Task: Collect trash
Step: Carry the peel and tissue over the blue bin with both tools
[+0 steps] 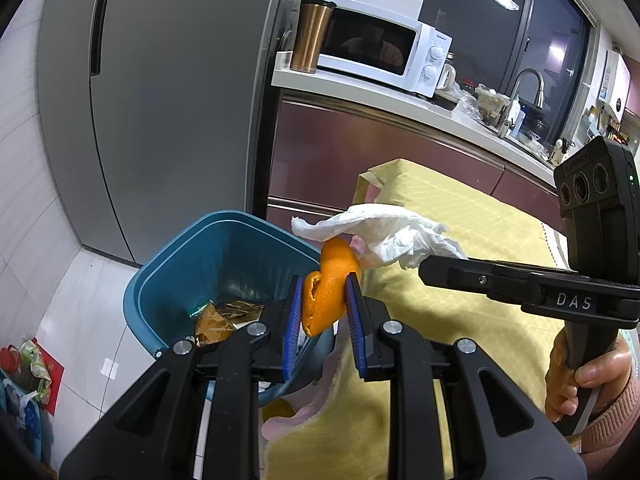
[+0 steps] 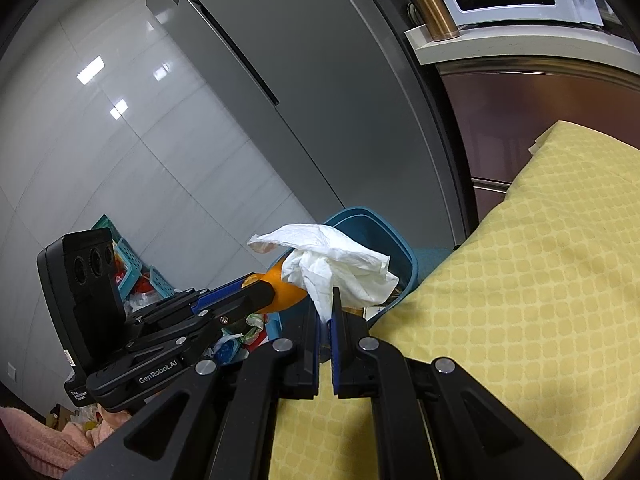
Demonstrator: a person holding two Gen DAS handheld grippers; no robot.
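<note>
While my left gripper point(image 1: 323, 300) is clamped on an orange peel point(image 1: 329, 292), its blue pads sit only as far apart as the peel's thickness. The peel stands roughly upright between them, its long axis running from a lower end near the base of the pads to a rounded upper end that pokes out past the fingertips. From the right wrist view the same peel point(image 2: 285, 292) shows as an orange bulge beyond the left gripper's tip point(image 2: 262, 285), partly behind the tissue.

My right gripper point(image 2: 328, 308) is squeezed nearly together on a crumpled white tissue point(image 2: 334, 266). Only a thin tail of the tissue goes down between the pads; the rest fans upward and leftward, with one flat flap pointing left. In the left wrist view the tissue point(image 1: 384, 232) stretches sideways from the right gripper's tip point(image 1: 434, 266), and its free end reaches over the top of the peel.

Both pieces hang above the near rim of a blue trash bin point(image 1: 224, 256), just off the left edge of a table covered by a yellow tablecloth point(image 1: 460, 320). Crinkled golden wrappers point(image 1: 224, 318) lie in the bin's bottom. My right hand point(image 1: 588, 376) grips the right gripper's handle.
</note>
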